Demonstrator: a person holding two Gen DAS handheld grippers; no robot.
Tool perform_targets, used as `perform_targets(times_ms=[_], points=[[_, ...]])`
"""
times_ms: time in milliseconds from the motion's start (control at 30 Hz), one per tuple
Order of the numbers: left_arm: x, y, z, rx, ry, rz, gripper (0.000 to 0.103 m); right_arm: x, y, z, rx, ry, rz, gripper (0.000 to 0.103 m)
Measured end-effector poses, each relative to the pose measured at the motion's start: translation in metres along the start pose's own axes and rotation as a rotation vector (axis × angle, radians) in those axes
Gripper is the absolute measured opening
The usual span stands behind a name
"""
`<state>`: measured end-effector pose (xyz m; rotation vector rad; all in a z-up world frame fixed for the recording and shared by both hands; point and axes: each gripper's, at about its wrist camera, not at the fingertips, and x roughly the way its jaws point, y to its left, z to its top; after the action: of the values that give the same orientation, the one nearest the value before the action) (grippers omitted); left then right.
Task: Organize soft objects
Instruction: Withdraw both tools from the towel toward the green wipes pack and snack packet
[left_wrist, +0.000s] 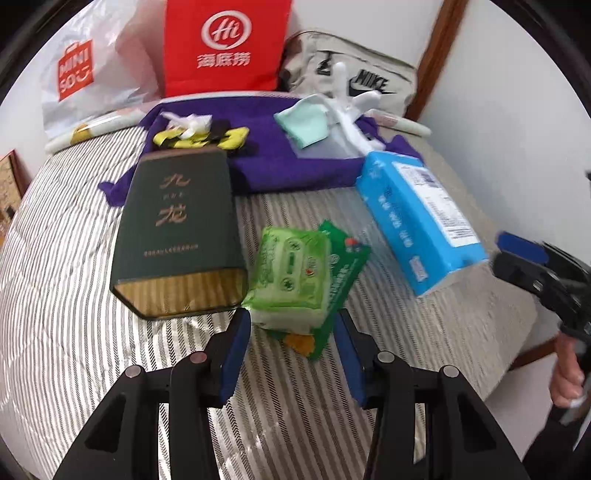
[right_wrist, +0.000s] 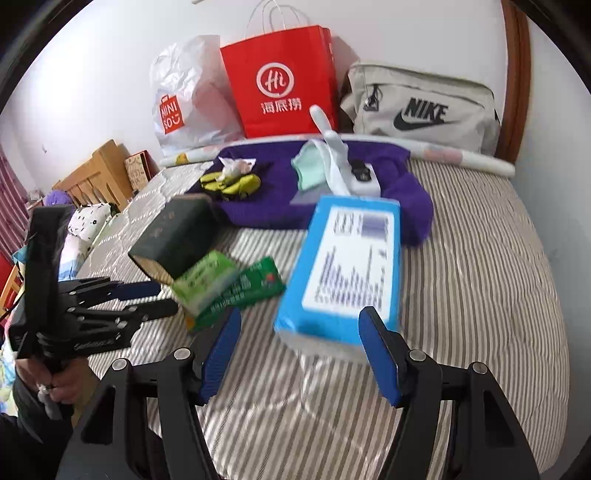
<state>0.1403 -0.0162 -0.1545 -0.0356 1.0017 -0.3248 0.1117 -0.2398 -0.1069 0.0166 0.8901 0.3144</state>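
On the striped bed, two green wipe packs (left_wrist: 306, 280) lie stacked just ahead of my open left gripper (left_wrist: 293, 332), between its fingers' line. A blue tissue pack (left_wrist: 421, 221) lies to their right; in the right wrist view it (right_wrist: 347, 266) sits just ahead of my open right gripper (right_wrist: 299, 332). A dark green box (left_wrist: 181, 232) lies left of the wipes. Farther back a purple cloth (left_wrist: 280, 162) carries yellow-black gloves (left_wrist: 207, 138), a mint cloth (left_wrist: 304, 123) and a white device (right_wrist: 354, 173). The left gripper also shows in the right wrist view (right_wrist: 155, 295).
A red paper bag (right_wrist: 284, 81), a white Miniso plastic bag (right_wrist: 184, 99) and a grey Nike bag (right_wrist: 424, 107) stand against the wall at the back. A wooden frame post (right_wrist: 513, 74) is at the right. The bed edge falls away at right.
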Motion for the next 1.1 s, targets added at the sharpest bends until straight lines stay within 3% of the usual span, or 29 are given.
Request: perform_targets(times_ms=[133,267,767,967,1100], points=[[0.009,0.006,-0.004,-0.051,0.015,-0.059,0.044,0.0,-0.002,-0.012,-0.004,0.006,-0.007,0.066],[0.012,0.005,-0.003,-0.047,0.009,0.002,0.051,0.002,-0.001,-0.018,-0.017,0.009,-0.013,0.066],[0.026,-0.003,0.01,-0.064,0.029,0.035,0.052,0.018,0.0,-0.027,-0.022,0.048,0.007,0.066],[0.021,0.002,0.005,-0.076,0.019,-0.028,0.047,0.019,0.009,-0.028,-0.043,0.054,0.015,0.066],[0.009,0.002,-0.005,-0.041,0.017,-0.023,0.047,0.019,0.013,-0.028,-0.053,0.055,0.018,0.066]])
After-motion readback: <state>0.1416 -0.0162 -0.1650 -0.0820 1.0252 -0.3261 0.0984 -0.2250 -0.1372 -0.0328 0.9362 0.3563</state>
